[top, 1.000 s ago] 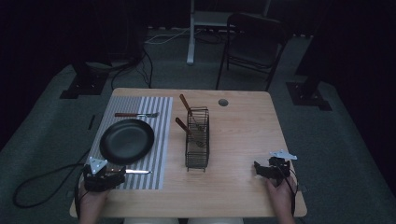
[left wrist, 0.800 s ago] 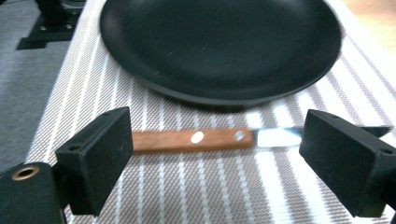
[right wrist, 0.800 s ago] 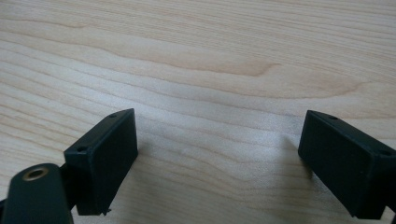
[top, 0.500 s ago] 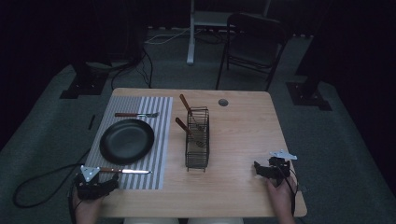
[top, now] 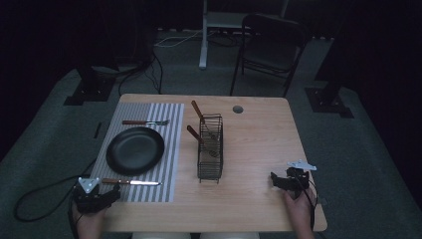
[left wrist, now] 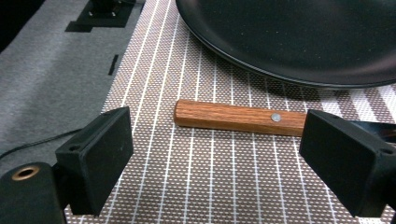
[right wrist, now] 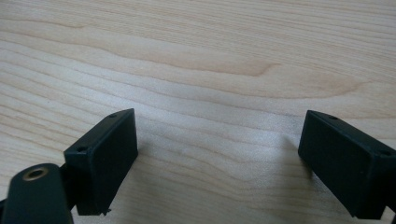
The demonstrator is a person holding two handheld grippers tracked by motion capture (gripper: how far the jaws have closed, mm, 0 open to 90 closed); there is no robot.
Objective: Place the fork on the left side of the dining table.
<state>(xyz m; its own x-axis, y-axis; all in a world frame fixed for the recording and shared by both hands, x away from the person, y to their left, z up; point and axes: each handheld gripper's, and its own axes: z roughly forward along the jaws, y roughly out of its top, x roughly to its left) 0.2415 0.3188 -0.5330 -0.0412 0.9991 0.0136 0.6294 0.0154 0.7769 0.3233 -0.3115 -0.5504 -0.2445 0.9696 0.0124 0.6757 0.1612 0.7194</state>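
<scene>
Hiding knife [left wrist: 240, 117] blade: right jaw | plate [left wrist: 299, 37] cropped

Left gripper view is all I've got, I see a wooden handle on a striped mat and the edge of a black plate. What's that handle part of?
Observer: A knife, lying along the near edge of the striped placemat, its blade pointing away from the left gripper.
Operator: Anything else on the mat?
Observer: A second wooden-handled utensil lies on the far side of the black plate; I cannot tell what kind.
Operator: Where's the other gripper?
Observer: The right gripper is open over bare wood near the table's front right corner.
Operator: What's between the two?
Observer: A wire rack standing mid-table with two wooden handles sticking up from it.
</scene>
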